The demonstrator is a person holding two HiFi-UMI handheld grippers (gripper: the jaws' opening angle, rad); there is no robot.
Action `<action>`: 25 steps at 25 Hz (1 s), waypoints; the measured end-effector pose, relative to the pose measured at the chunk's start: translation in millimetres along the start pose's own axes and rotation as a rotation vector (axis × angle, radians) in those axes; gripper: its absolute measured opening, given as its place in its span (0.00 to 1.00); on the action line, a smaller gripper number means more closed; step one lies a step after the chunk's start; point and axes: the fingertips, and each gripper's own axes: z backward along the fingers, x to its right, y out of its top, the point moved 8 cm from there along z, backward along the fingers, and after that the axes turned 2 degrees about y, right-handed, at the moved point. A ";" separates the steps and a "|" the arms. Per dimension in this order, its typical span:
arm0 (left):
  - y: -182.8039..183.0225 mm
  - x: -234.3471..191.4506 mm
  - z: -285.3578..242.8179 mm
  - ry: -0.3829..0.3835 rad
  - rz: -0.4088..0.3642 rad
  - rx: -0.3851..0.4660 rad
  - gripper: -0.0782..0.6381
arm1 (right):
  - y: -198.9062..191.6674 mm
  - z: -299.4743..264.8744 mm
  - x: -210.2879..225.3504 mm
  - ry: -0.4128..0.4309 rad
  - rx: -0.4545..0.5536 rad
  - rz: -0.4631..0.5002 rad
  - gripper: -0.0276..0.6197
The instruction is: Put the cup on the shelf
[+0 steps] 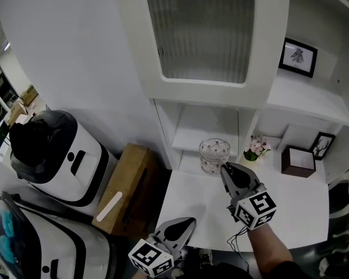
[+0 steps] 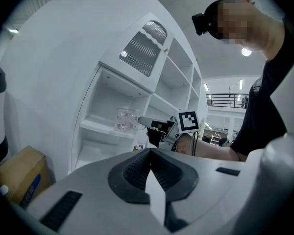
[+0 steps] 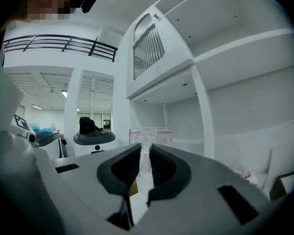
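Note:
A clear glass cup with pink flower print (image 1: 214, 154) is at the front of the low open shelf (image 1: 193, 139) of the white cabinet. I cannot tell whether its base touches the board. My right gripper (image 1: 225, 171) is shut on the cup's near wall, and the glass (image 3: 148, 135) shows between its jaws. In the left gripper view the cup (image 2: 126, 119) stands level with the shelf board (image 2: 100, 126), with the right gripper (image 2: 146, 123) behind it. My left gripper (image 1: 185, 225) hangs low by the table's front edge, shut and holding nothing (image 2: 150, 156).
On the white table (image 1: 285, 205) stand a small pink flower pot (image 1: 256, 147), a brown box (image 1: 298, 160) and a small picture frame (image 1: 322, 145). A framed picture (image 1: 298, 57) sits on a higher shelf. A cardboard box (image 1: 128, 185) and white machines (image 1: 58, 156) are at the left.

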 end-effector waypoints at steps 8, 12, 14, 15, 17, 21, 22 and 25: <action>2.5 -6.5 -13.6 0.032 0.000 -0.011 0.12 | -3.0 -26.4 18.2 -0.009 -0.004 0.021 0.09; 4.6 -7.6 -19.0 0.038 0.003 -0.008 0.12 | -4.3 -36.0 26.7 -0.021 -0.006 0.018 0.09; 5.2 -7.6 -21.4 0.042 0.002 -0.008 0.12 | -5.1 -40.2 30.7 -0.027 -0.008 0.014 0.09; 5.2 -7.6 -22.4 0.044 0.003 -0.008 0.12 | -5.9 -41.8 32.5 -0.029 -0.010 0.012 0.09; 5.2 -7.5 -23.7 0.050 0.005 -0.008 0.12 | -7.5 -44.8 35.5 -0.035 -0.014 0.008 0.09; 6.5 -8.9 -24.6 0.060 0.003 -0.007 0.12 | -9.8 -52.2 40.0 -0.042 -0.019 0.000 0.09; 6.9 -9.4 -24.5 0.064 0.004 -0.004 0.12 | -10.1 -54.1 40.6 -0.044 -0.020 0.001 0.09; 7.7 -10.5 -23.4 0.077 0.008 0.002 0.12 | -11.5 -60.4 42.3 -0.055 -0.025 0.003 0.09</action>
